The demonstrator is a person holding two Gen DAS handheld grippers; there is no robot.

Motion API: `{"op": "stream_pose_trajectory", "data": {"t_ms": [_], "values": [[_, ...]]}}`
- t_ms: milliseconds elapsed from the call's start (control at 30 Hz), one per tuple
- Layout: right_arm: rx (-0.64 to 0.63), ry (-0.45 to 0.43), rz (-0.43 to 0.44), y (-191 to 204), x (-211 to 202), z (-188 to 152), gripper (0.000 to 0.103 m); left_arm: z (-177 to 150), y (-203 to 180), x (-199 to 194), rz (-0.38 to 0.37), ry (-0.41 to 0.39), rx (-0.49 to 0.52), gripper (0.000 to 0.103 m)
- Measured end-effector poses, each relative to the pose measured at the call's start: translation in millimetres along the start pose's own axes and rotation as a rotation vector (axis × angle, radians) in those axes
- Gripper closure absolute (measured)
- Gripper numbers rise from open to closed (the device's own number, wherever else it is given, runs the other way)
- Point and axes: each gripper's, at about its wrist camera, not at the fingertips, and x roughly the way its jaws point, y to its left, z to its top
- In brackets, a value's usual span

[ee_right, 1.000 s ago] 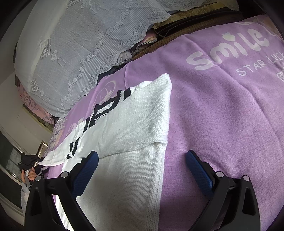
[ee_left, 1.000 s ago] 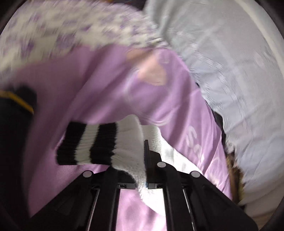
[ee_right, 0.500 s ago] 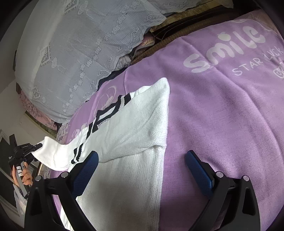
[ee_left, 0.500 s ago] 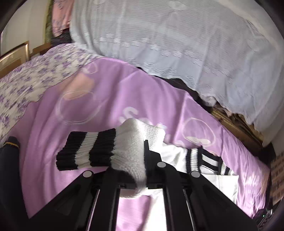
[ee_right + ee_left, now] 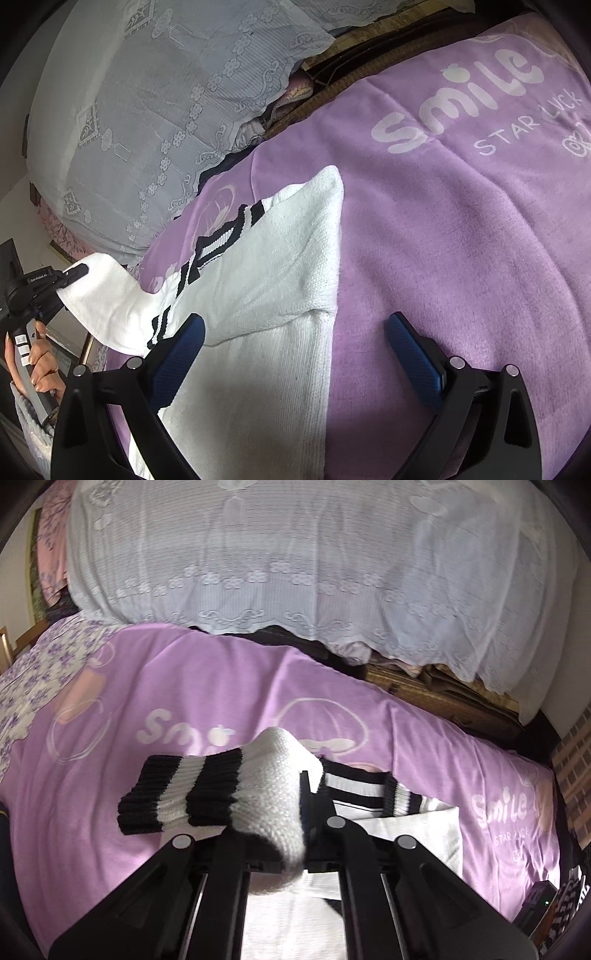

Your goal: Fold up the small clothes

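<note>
Left wrist view.
- Left gripper (image 5: 295,812): jaws clamped tight on the sleeve (image 5: 266,805) of a white knit sweater; the black-and-white striped cuff (image 5: 177,794) sticks out to the left, lifted clear of the bed.
- Sweater body (image 5: 413,823): lies flat to the near right on the purple blanket (image 5: 110,775); its striped collar (image 5: 354,786) sits just behind the gripper.
- White lace bedding (image 5: 295,572): piled at the far side. A floral sheet (image 5: 37,672) shows at far left.

Right wrist view.
- Right gripper (image 5: 291,343): blue-padded jaws wide apart, nothing between them, hovering over the right edge of the sweater (image 5: 258,295), where the other sleeve is already folded across the chest.
- Left gripper (image 5: 48,280): seen at far left, gripped by a person's hand (image 5: 40,362), holding the sleeve up so that it hangs in an arc from the shoulder.
- Purple blanket (image 5: 443,240): bare to the right of the garment.

Risks, judged.
- The body is unpinned; a pull on the raised sleeve could drag it and undo the folded sleeve.
- The grip sits behind the cuff; the loose cuff may curl under on landing and spoil a flat fold.
- Thick knit could slip from the jaws in mid-carry.
</note>
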Motion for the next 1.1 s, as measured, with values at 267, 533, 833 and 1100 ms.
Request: {"op": "stream_pose_trajectory", "data": {"t_ms": [267,533,833,1100], "values": [[0.080,-0.027,0.045,-11,-9,5,0.004,-26,-74,23,-0.059,0.034,0.102,0.099],[0.157,-0.062,0.066,-24,-18,8,0.004,-81,-117,86,-0.036,0.165,0.191,0.099],[0.167,-0.062,0.073,-24,-20,7,0.004,-118,-139,82,0.020,0.112,0.376,0.024],[0.128,-0.073,0.044,-16,-25,7,0.004,-102,-77,16,0.022,0.025,0.405,0.005]]}}
